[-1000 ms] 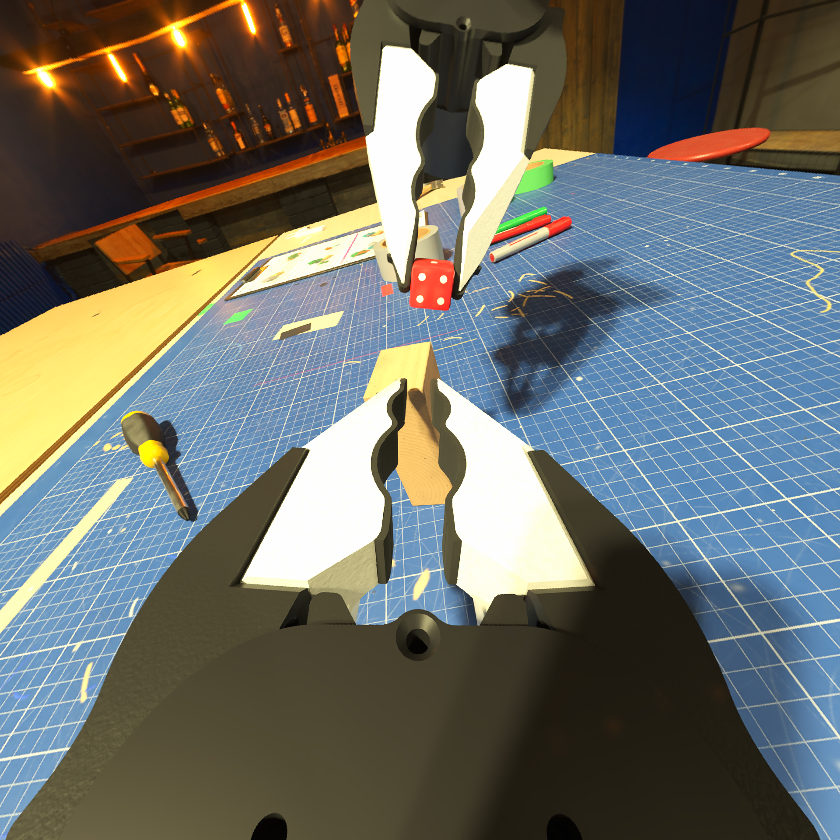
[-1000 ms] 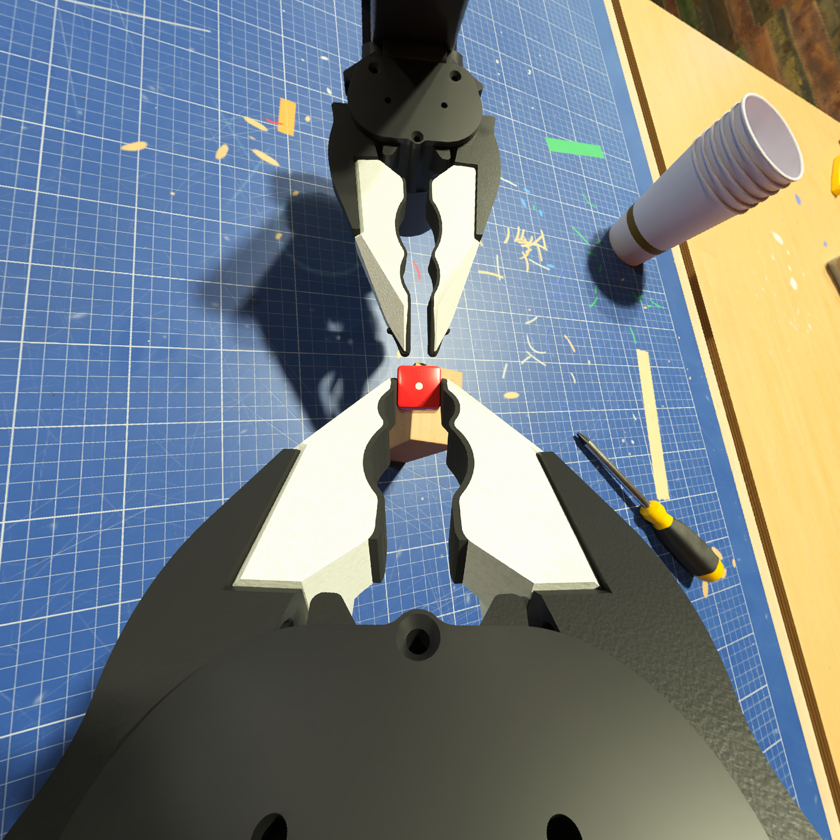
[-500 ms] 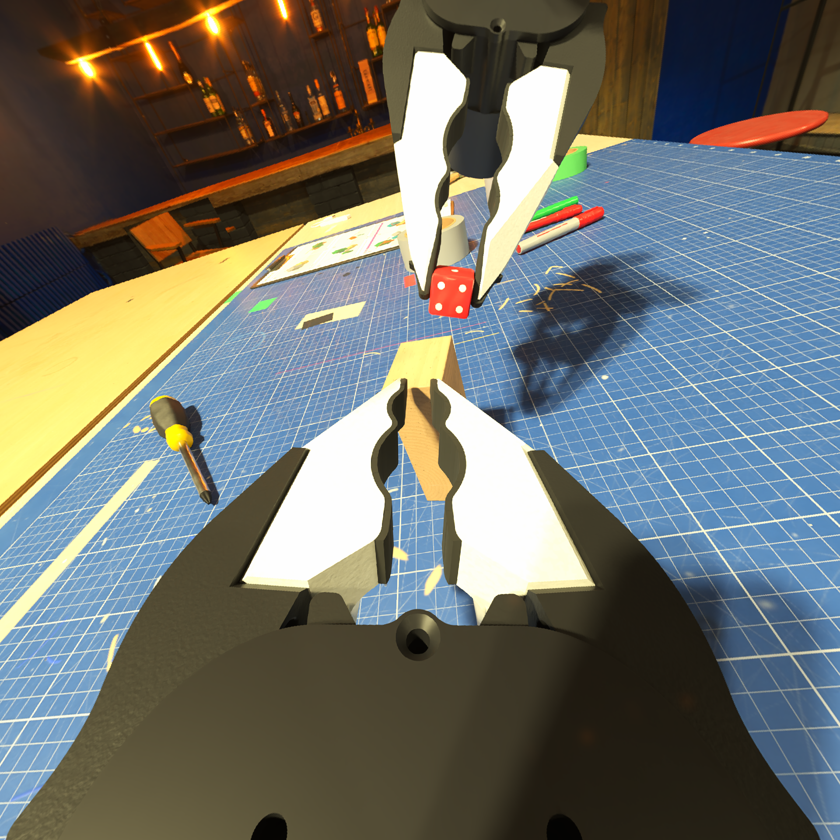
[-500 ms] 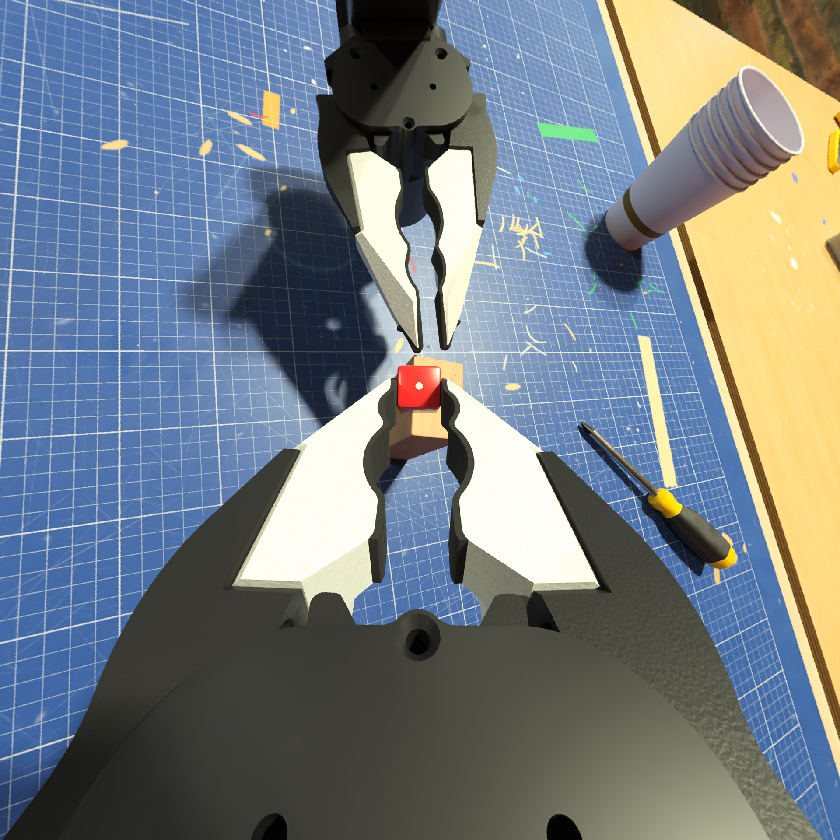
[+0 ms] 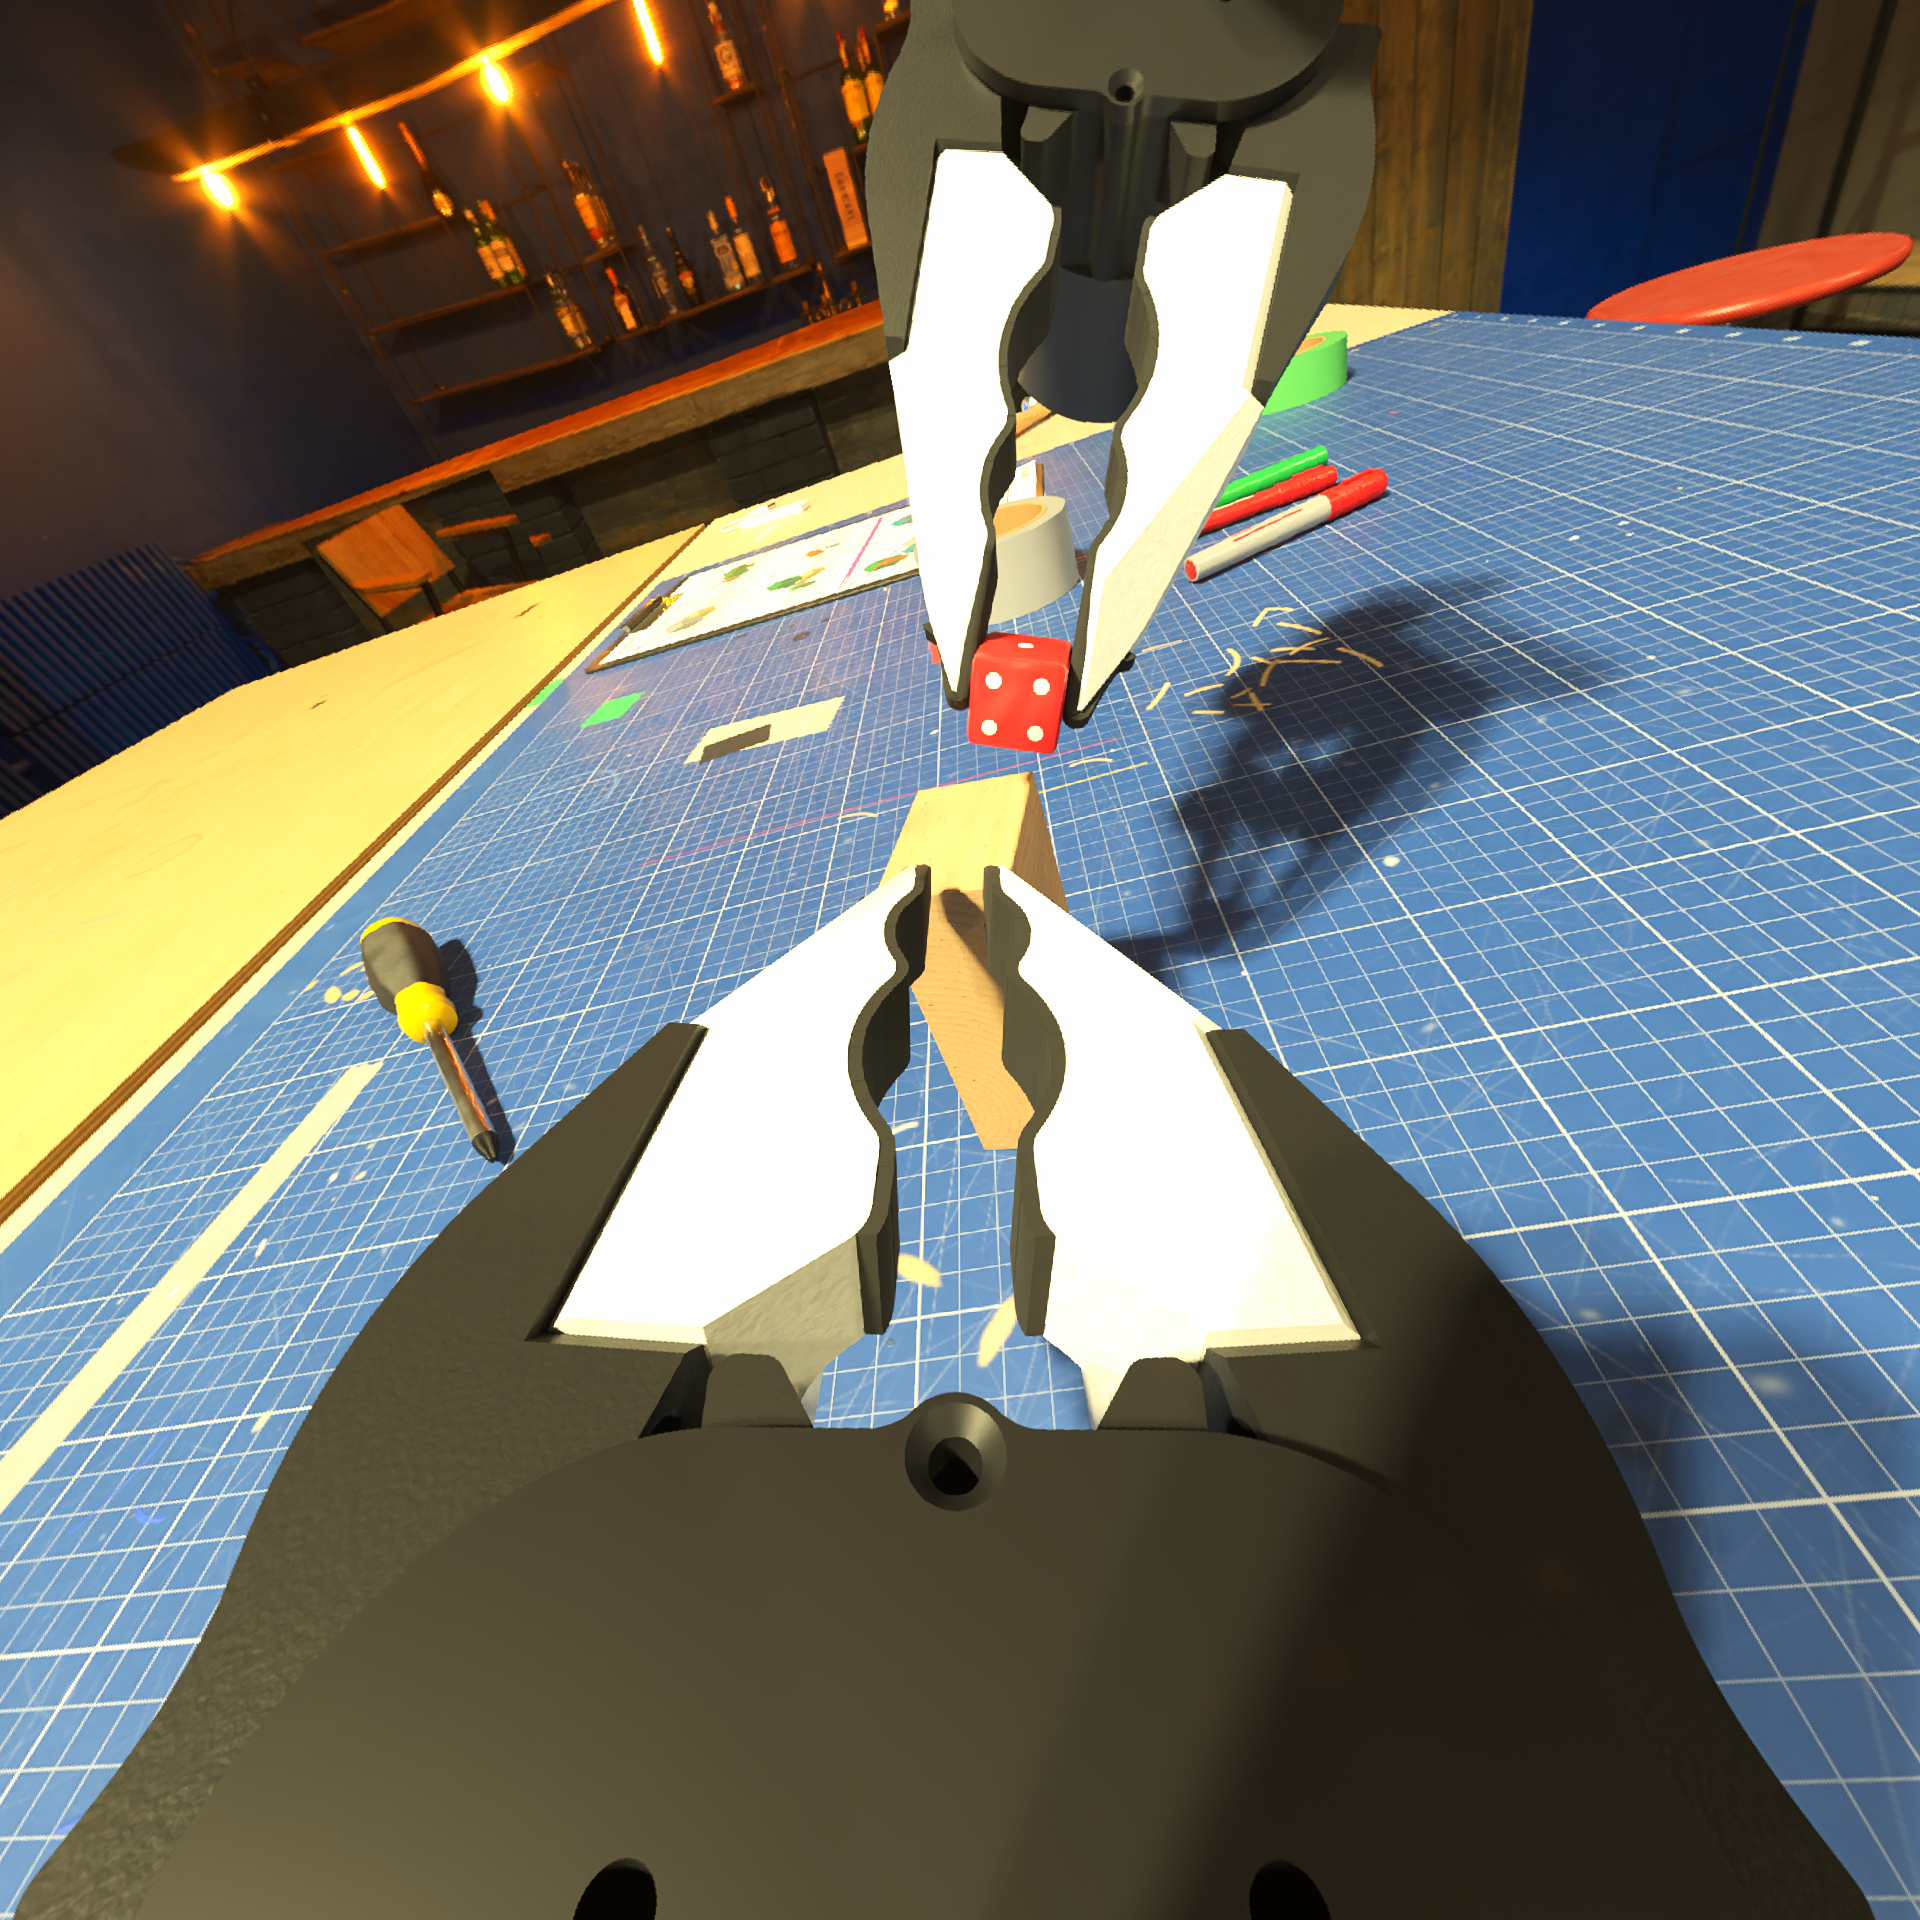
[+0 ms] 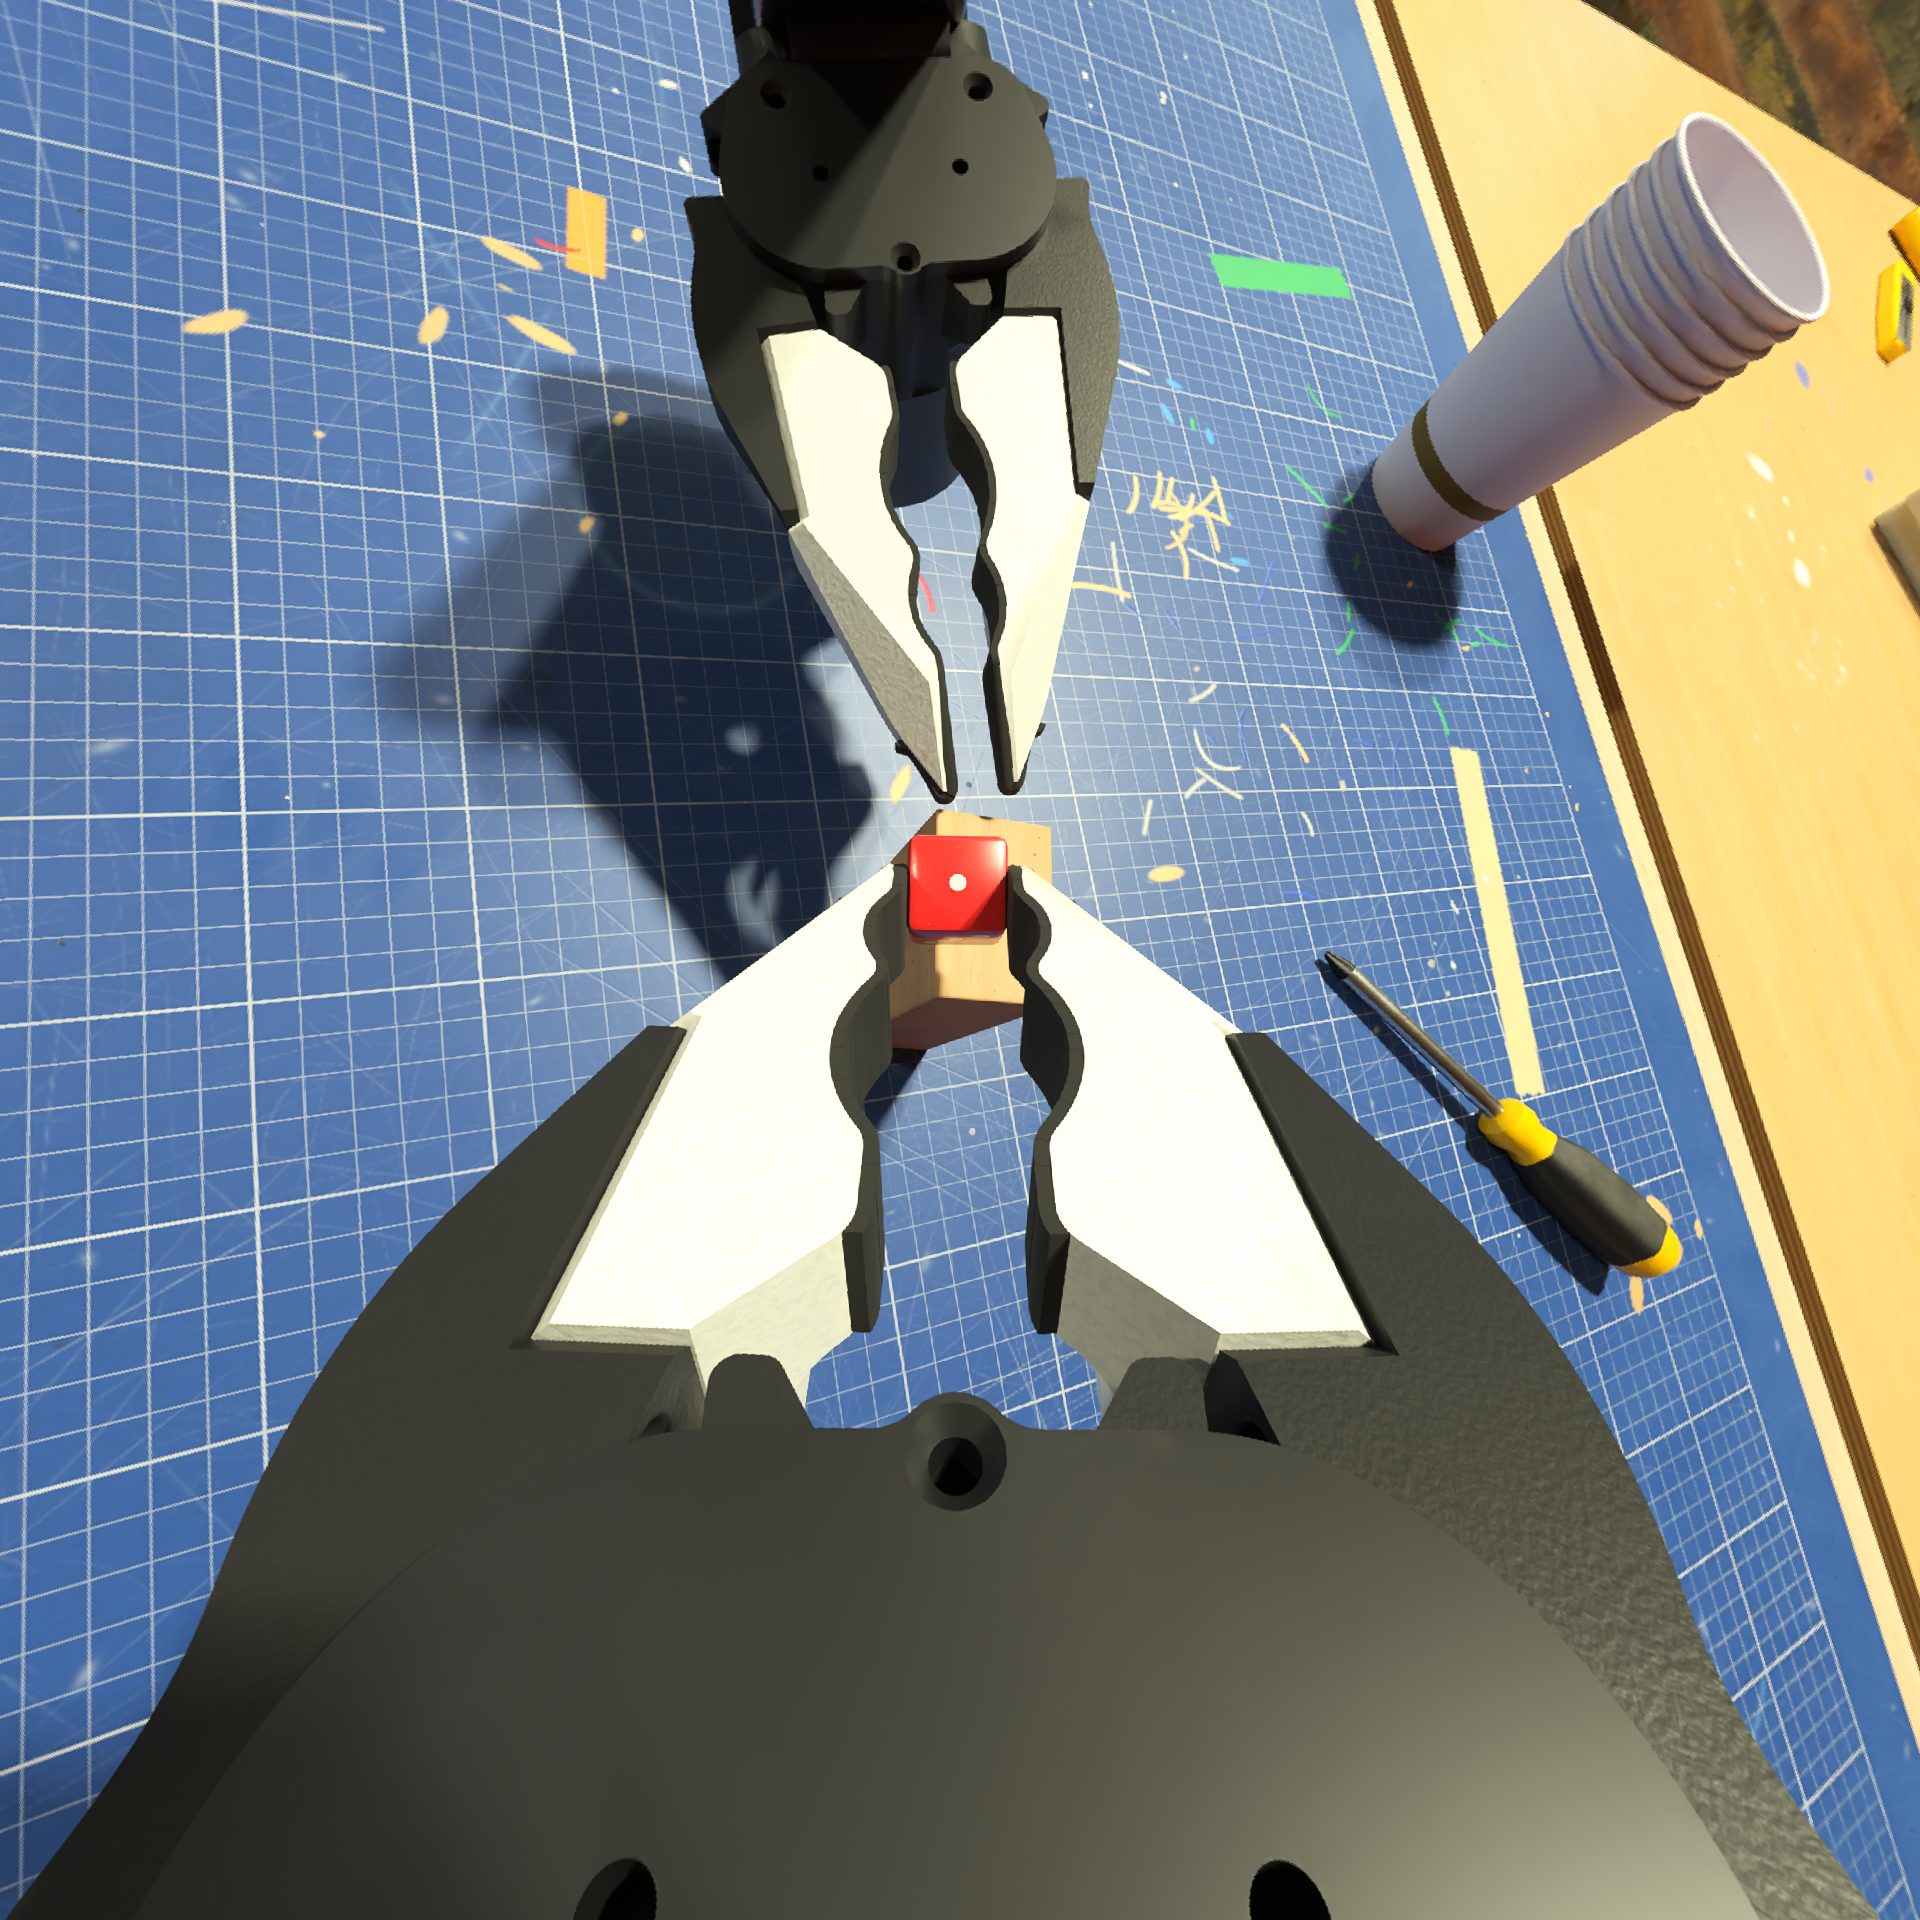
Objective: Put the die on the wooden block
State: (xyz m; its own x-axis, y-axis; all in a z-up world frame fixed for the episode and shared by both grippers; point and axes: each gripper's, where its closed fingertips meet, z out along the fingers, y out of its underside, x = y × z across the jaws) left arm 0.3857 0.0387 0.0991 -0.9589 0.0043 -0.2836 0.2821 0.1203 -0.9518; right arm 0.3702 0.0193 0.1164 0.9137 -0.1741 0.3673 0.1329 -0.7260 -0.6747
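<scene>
A red die (image 5: 1018,691) with white pips is held between the fingertips of my right gripper (image 5: 1020,707), which points down from above. The die hangs a little above the top face of the upright wooden block (image 5: 971,831) on the blue cutting mat (image 5: 1558,935). In the right wrist view the die (image 6: 956,883) sits in my right gripper (image 6: 956,885) and covers most of the block's (image 6: 951,987) top. My left gripper (image 5: 958,883) is low, nearly closed with a narrow gap, and empty; its tips (image 6: 977,784) stop just short of the block.
A yellow-and-black screwdriver (image 5: 426,1018) lies on the mat beside the block, towards the wooden table edge (image 6: 1766,727). A stack of paper cups (image 6: 1600,332) lies near that edge. Markers (image 5: 1288,499), a grey tape roll (image 5: 1034,561) and a green roll (image 5: 1314,369) lie beyond.
My right gripper has come down with the die, so the gap between the die and the block's top has shrunk. My left gripper has drawn back slightly, its jaws unchanged.
</scene>
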